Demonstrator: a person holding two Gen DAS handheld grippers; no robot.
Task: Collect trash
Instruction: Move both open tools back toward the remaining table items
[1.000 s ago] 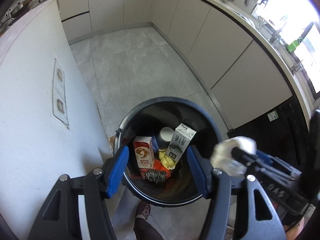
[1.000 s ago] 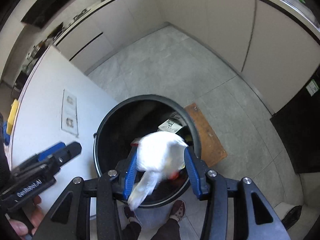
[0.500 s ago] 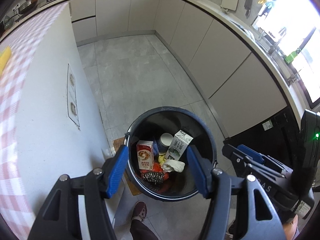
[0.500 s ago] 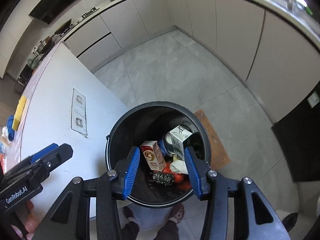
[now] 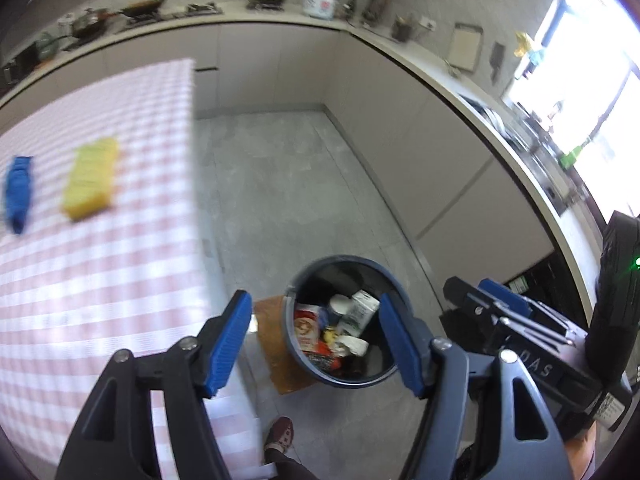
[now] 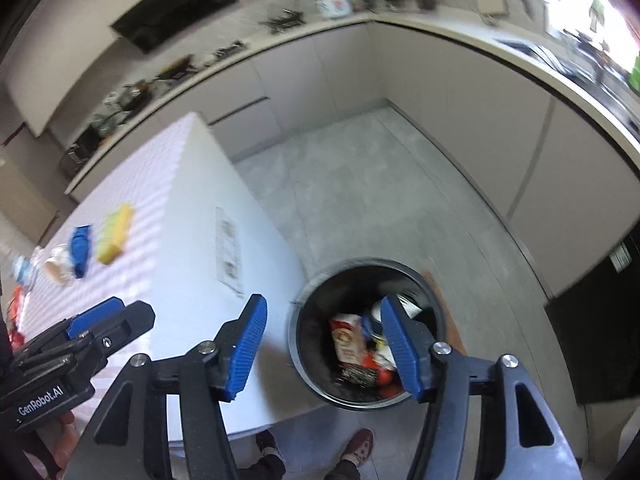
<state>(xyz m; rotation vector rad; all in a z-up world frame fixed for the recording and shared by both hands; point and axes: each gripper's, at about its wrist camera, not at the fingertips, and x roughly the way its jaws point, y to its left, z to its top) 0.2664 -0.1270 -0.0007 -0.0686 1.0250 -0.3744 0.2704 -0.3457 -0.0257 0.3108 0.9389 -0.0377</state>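
Both claws, left claw [image 5: 316, 344] and right claw [image 6: 324, 348], are being held wide apart and empty above the floor. Below them, cartons and wrappers are lying in the bin [image 6: 370, 334]. Farther off, a yellow sponge [image 5: 92, 178] and blue item [image 5: 18, 194] are waiting on the counter [image 5: 100, 280], so collecting seems unfinished.
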